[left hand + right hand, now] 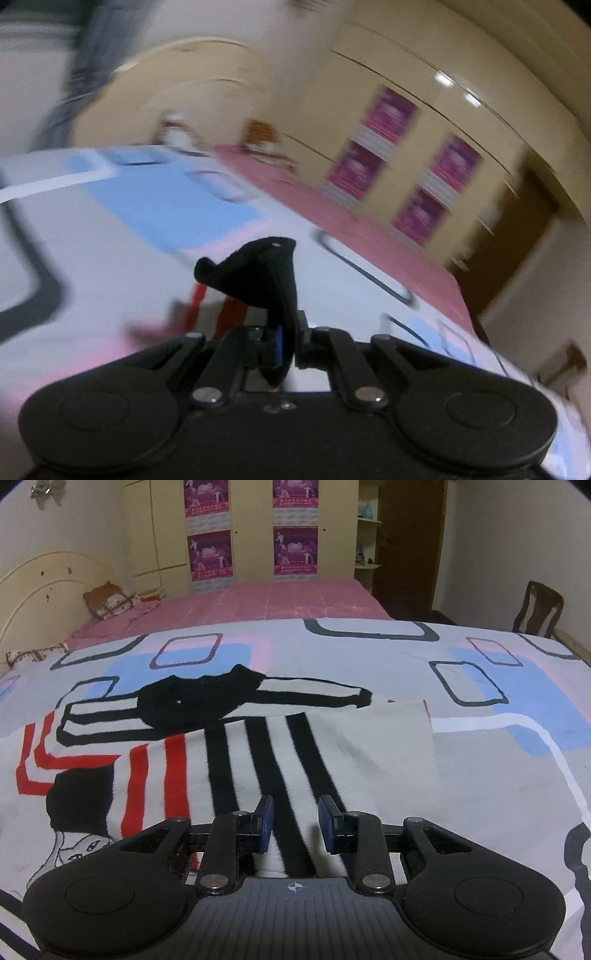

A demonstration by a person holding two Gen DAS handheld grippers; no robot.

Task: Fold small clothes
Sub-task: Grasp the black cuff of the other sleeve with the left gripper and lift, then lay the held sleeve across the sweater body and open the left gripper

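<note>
**Left jaws pinch black cloth while the right sits over the striped garment**

We see two garments on the grey bedsheet printed with blue, pink and black rounded rectangles (369,657). The nearer one is a white knitted piece with black and red stripes (258,753), lying mostly flat and running under our right gripper (295,823). Beyond it, touching its far edge, lies a white garment with black bands and a crumpled black middle (192,701).

Our right gripper points down at the striped knit with its jaws part open, a narrow gap between the blue pads (266,823). The fabric passes beneath that gap, but the pads do not appear to press on it, so we judge it is not gripped.

Our left gripper (286,339) is closed on a piece of soft black fabric (266,273), which stands up from the jaws in a peaked fold. That view is heavily blurred, so we cannot say which garment this black piece belongs to. Red and white stripes (225,314) show just behind it.

We judge the step to be the start of a fold: one edge is pinched and raised, and the other hand is placed to pin or grip. Next we need the right jaws to close on the knit or hold it down, then the left to carry its edge across evenly without dragging the other garment.
</note>
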